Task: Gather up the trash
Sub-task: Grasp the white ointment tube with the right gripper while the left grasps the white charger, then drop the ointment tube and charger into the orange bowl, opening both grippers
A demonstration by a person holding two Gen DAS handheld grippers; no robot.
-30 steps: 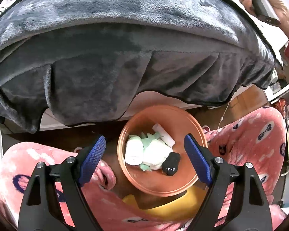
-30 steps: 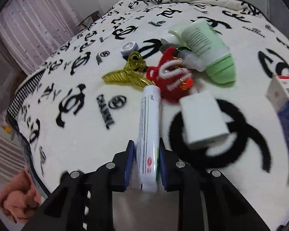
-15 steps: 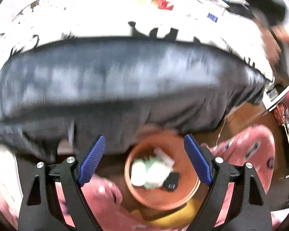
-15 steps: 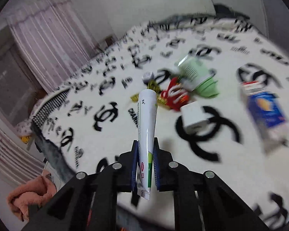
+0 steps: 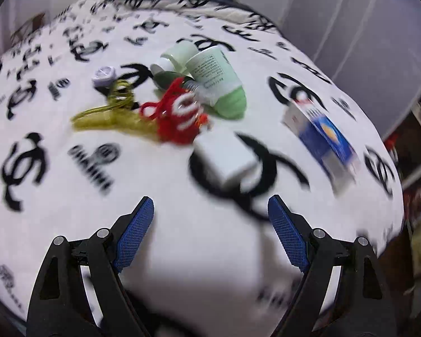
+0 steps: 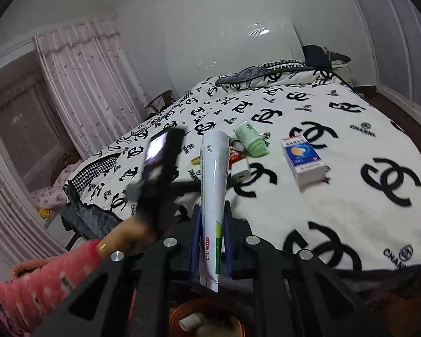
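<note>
Right wrist view: the right gripper point(image 6: 211, 231) is clamping a white tube point(image 6: 212, 185) upright between its blue pads, above the bedspread point(image 6: 350, 219). An orange bin point(image 6: 210, 318) is showing below it. Left wrist view, blurred: the left gripper point(image 5: 210, 226) is hanging wide open and empty over a white charger point(image 5: 224, 156), red yarn point(image 5: 176, 118), green tube point(image 5: 219, 84) and blue box point(image 5: 322, 140).
</note>
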